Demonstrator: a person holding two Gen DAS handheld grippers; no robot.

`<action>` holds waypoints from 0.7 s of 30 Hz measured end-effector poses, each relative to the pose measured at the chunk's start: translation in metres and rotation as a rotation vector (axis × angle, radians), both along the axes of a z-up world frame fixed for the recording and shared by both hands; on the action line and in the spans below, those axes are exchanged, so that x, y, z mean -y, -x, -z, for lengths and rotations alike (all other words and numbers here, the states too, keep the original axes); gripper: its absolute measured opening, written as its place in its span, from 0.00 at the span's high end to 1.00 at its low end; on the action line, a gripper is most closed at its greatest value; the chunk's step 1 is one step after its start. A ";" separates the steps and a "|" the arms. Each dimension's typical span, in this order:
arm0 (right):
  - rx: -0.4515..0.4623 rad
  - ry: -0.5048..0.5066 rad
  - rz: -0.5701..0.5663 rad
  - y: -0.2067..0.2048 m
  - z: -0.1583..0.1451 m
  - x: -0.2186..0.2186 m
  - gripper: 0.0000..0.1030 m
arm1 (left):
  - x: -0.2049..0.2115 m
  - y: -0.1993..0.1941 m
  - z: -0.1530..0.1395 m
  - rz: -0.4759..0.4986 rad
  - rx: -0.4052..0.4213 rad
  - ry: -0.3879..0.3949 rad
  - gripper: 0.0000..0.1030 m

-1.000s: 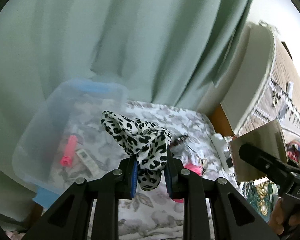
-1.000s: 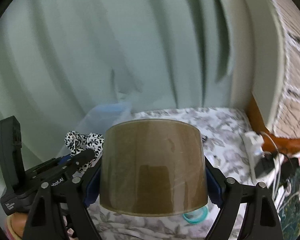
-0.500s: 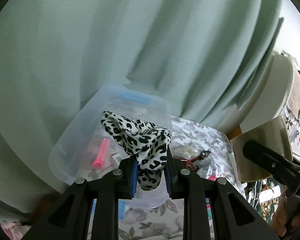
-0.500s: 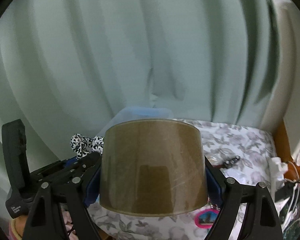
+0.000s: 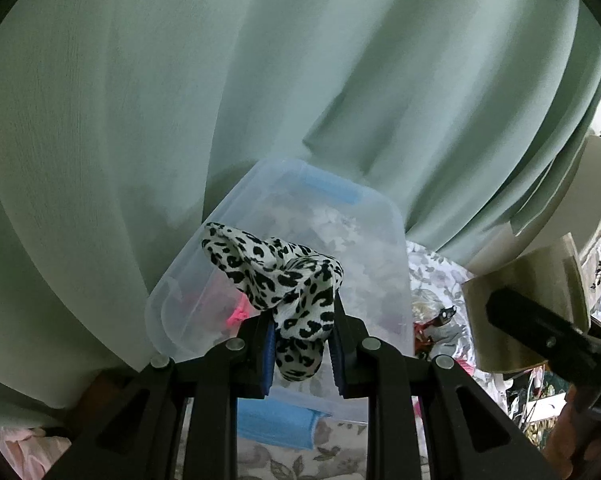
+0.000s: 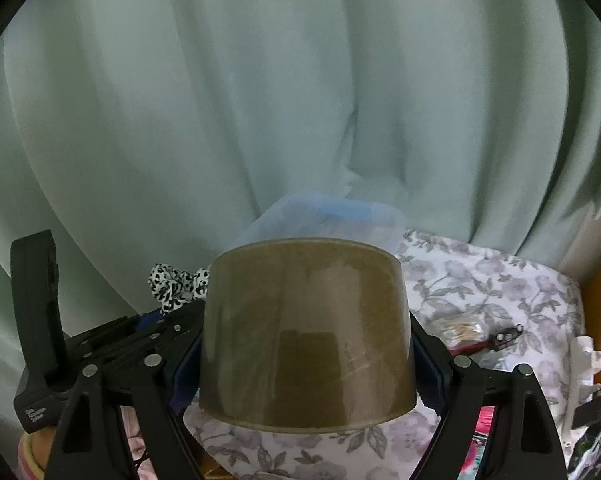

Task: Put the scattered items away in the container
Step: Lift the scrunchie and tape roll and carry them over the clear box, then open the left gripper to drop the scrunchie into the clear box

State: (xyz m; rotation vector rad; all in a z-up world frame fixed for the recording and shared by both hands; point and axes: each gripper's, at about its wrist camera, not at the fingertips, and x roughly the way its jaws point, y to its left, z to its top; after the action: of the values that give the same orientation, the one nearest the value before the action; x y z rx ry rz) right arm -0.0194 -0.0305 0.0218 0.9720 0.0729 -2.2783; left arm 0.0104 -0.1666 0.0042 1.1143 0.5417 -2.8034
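Now, by label:
Left gripper point(image 5: 300, 344): clamped on the leopard-print scrunchie point(image 5: 276, 284), cloth bulging up between the blue pads.
Right gripper point(image 6: 306, 364): closed around the roll of brown packing tape point(image 6: 306, 336), one jaw against each side of the roll.
Container point(image 5: 332, 248): clear plastic tub with blue latches, on the floral cloth point(image 6: 480, 280) against the green curtain point(image 5: 260, 80).
Change over the last second: tub shifted from lower left of the left view to dead ahead of the scrunchie; tub also risen into sight above the tape in the right view.
Meaning for the task: both loads carried close to the drop point; release likely next, scrunchie first by the look of it.
Left view only: tub interior, with something pink point(image 5: 238, 314) inside.
Right view only: left gripper seen from the side, plus leftover clutter on the cloth, including a red-handled item point(image 6: 488, 344).
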 end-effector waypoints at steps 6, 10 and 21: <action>0.036 -0.025 -0.028 0.010 0.014 0.018 0.15 | 0.012 0.007 0.012 -0.017 0.033 -0.008 0.77; 0.050 -0.053 -0.052 0.017 0.023 0.030 0.15 | 0.017 0.014 0.018 -0.024 0.052 -0.010 0.77; 0.075 -0.091 -0.086 0.026 0.037 0.044 0.15 | 0.020 0.025 0.027 -0.030 0.082 -0.008 0.77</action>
State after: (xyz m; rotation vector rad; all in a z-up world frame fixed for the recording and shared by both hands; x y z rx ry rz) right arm -0.0456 -0.0745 -0.0148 1.0799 0.1838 -2.1741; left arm -0.0142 -0.1866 -0.0230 1.2064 0.5573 -2.7184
